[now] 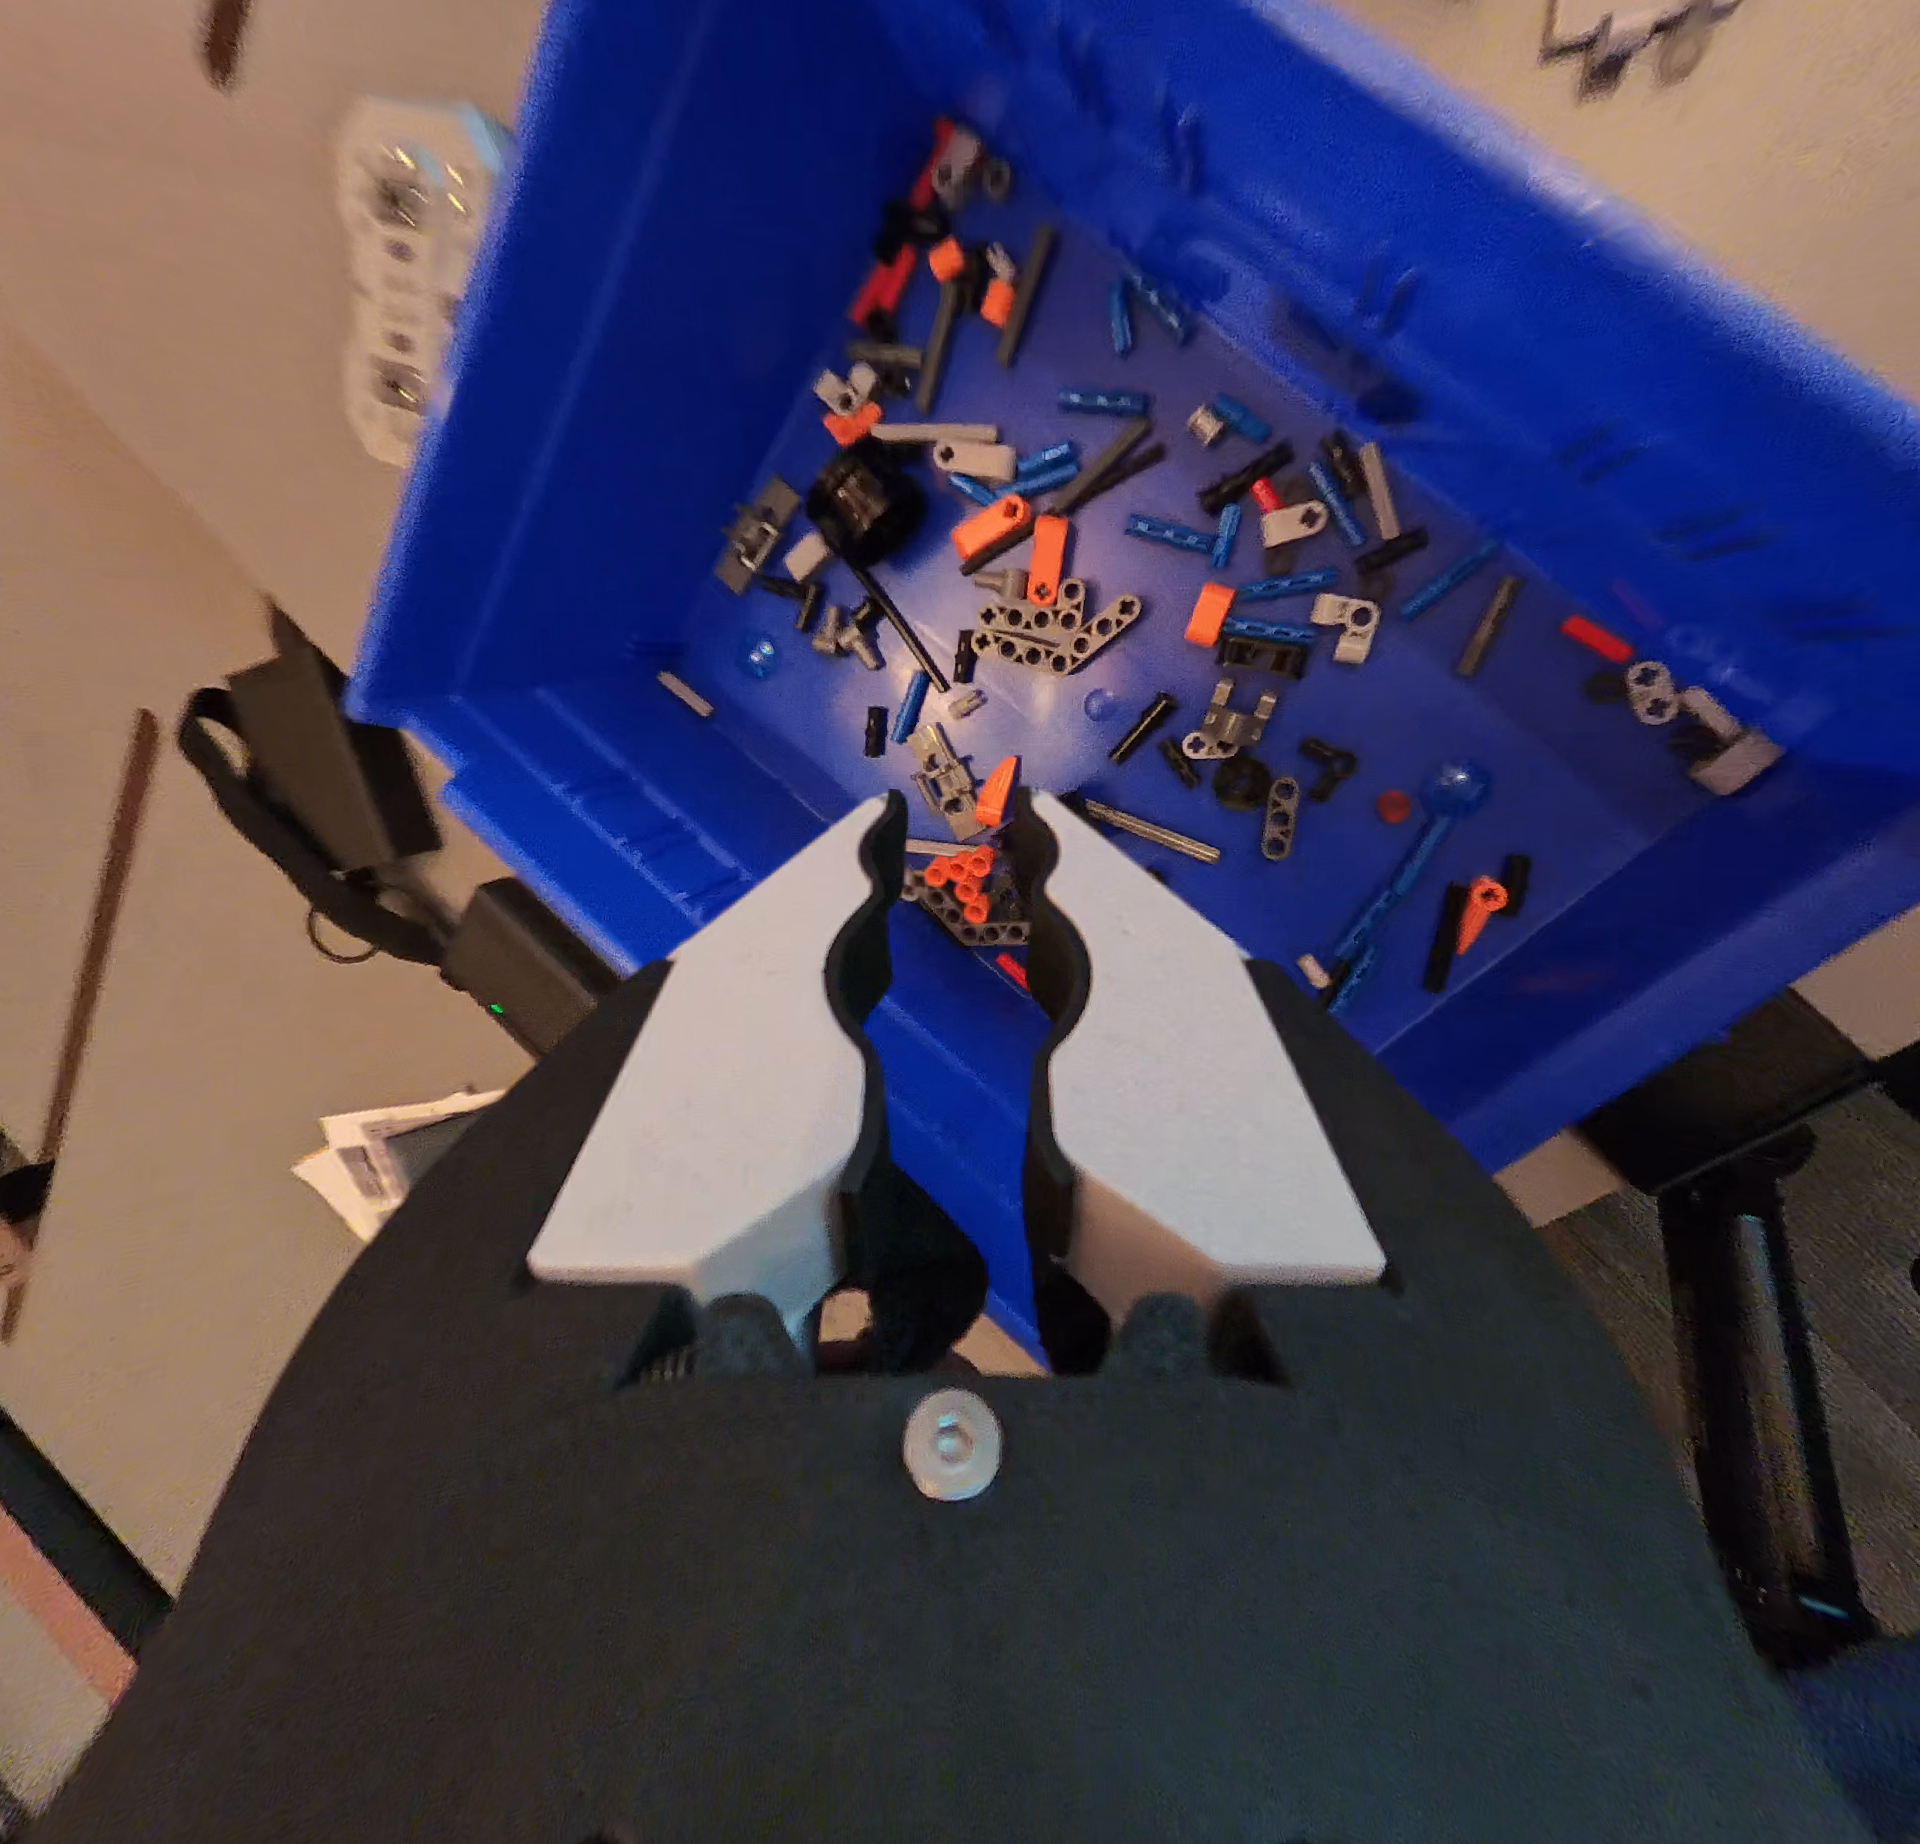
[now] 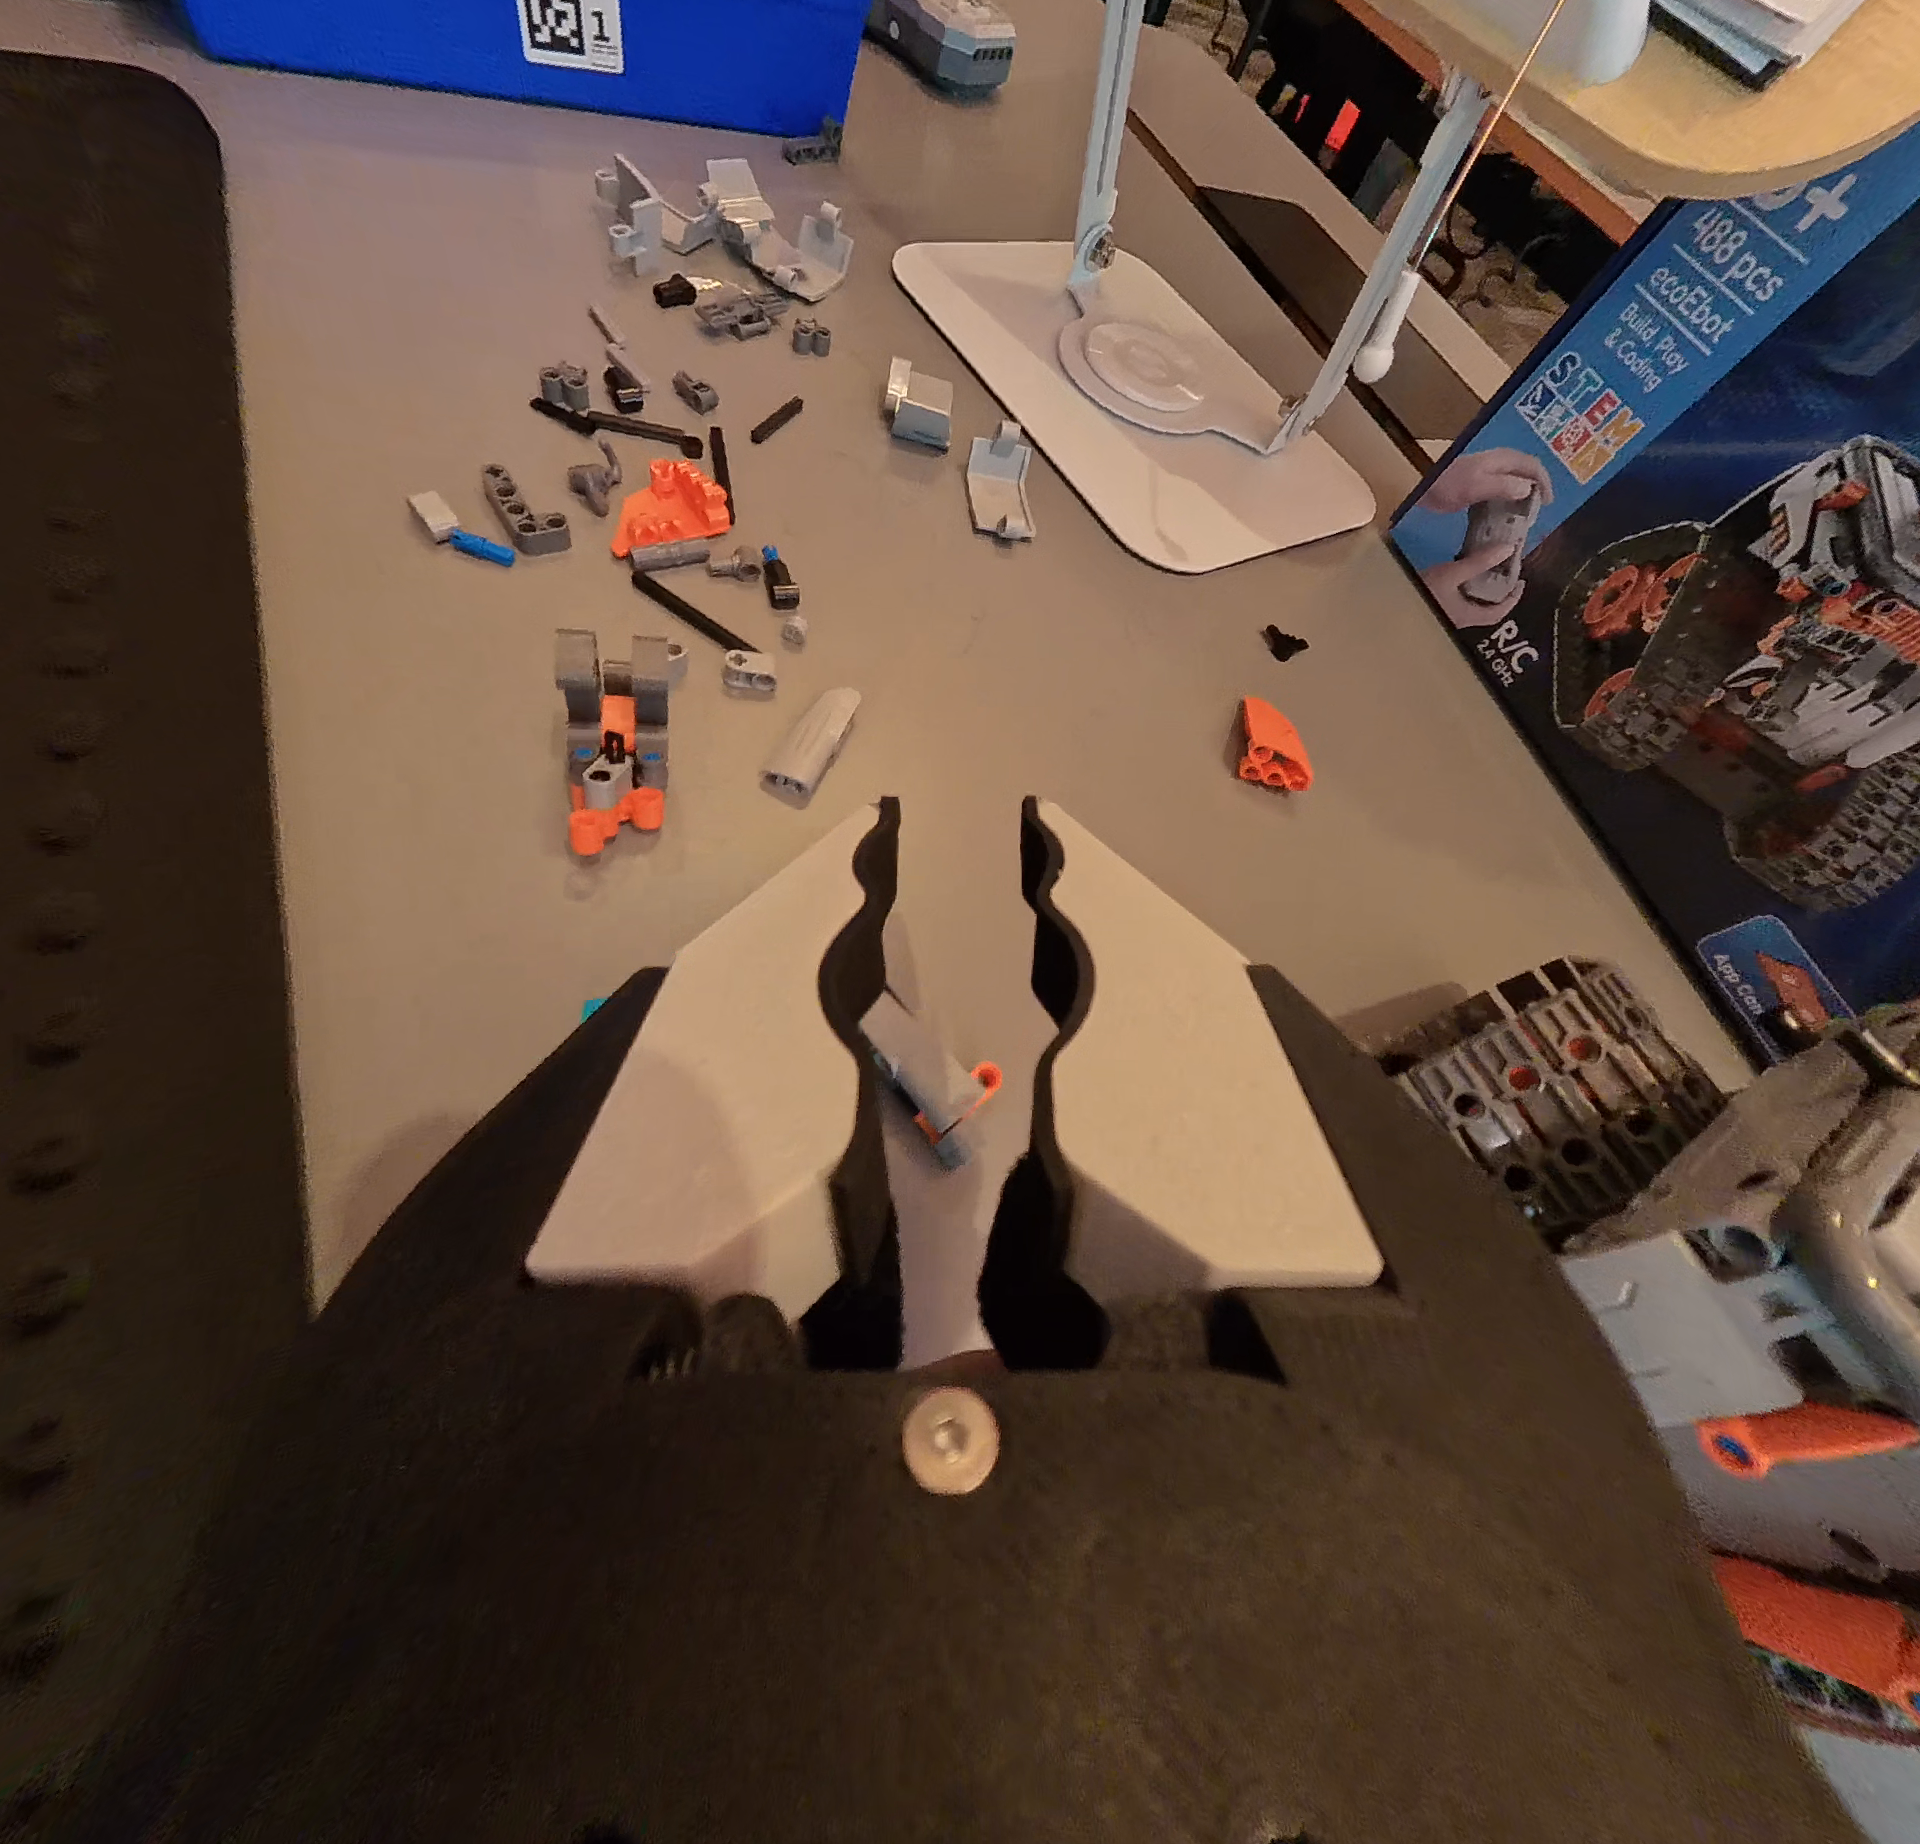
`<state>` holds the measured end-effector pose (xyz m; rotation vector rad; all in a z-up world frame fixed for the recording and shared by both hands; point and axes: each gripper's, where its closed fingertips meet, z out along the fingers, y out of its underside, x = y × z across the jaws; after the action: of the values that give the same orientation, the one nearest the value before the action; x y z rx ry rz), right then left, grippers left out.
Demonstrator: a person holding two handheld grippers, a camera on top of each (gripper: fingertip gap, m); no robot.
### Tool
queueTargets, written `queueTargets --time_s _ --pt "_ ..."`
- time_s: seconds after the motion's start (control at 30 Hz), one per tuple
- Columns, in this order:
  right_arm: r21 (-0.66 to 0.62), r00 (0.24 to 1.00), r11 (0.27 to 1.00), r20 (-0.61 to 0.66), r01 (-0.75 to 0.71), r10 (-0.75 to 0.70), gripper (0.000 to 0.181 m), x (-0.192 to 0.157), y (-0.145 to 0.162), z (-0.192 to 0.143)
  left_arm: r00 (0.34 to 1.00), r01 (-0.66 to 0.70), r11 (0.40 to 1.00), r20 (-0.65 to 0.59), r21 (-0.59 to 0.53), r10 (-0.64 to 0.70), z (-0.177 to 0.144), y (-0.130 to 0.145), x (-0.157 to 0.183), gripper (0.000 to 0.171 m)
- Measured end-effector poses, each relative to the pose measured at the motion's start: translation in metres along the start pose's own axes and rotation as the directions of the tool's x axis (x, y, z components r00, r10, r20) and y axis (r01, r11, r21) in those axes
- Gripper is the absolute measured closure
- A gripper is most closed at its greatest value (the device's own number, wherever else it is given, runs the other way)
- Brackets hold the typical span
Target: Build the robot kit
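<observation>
- The left gripper (image 1: 958, 807) is hovering over a blue bin (image 1: 644, 423), its jaws standing narrowly apart and gripping nothing.
- Just past its tips, an orange wedge piece (image 1: 997, 792) is lying among loose building pieces (image 1: 1049, 620) on the bin floor.
- The right gripper (image 2: 958, 807) is hanging above a grey table (image 2: 1039, 672), jaws likewise a little apart and empty.
- A small grey-and-orange assembly (image 2: 935, 1088) is resting on the table, showing between the fingers but untouched.
- Farther out, scattered parts (image 2: 665, 506), an orange curved piece (image 2: 1273, 745), a white lamp base (image 2: 1143, 402) and a printed box (image 2: 1714, 589) are sitting.
</observation>
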<state>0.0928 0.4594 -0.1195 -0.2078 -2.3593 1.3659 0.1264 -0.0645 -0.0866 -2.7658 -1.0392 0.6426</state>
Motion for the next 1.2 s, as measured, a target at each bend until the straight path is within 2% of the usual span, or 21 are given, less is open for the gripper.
queueTargets --time_s 0.2,0.37,0.63,0.8,1.0,1.1,1.2 --pt "-0.007 1.000 1.000 -0.015 0.007 -0.007 0.160 0.002 -0.002 0.009 0.994 -0.053 0.986 -0.102 -0.161 0.037 0.059 0.023 0.006 0.152" --pt "-0.010 1.000 1.000 -0.013 0.013 -0.013 0.160 0.003 0.000 0.009 0.984 -0.039 0.977 -0.176 -0.209 0.001 0.075 0.031 0.012 0.153" --pt "0.000 1.000 1.000 0.012 0.027 -0.027 0.160 -0.002 0.002 0.006 0.978 -0.091 0.957 -0.206 -0.275 0.034 0.091 0.043 0.019 0.154" --pt "0.011 0.999 0.999 0.024 0.040 -0.041 0.160 -0.005 0.000 0.004 0.973 -0.112 0.951 -0.227 -0.289 0.046 0.092 0.044 0.023 0.166" --pt "0.041 0.998 0.998 0.019 0.052 -0.053 0.160 -0.007 -0.009 0.000 0.972 -0.137 0.956 -0.222 -0.258 0.080 0.091 0.040 0.023 0.168" --pt "0.065 0.998 0.996 0.015 0.057 -0.059 0.160 -0.008 -0.016 -0.002 0.982 -0.112 0.977 -0.168 -0.181 0.081 0.078 0.027 0.016 0.168" --pt "0.080 0.998 0.995 -0.009 0.060 -0.059 0.160 -0.006 -0.025 -0.004 0.994 -0.110 0.991 -0.016 -0.075 0.110 0.038 0.001 0.001 0.169"
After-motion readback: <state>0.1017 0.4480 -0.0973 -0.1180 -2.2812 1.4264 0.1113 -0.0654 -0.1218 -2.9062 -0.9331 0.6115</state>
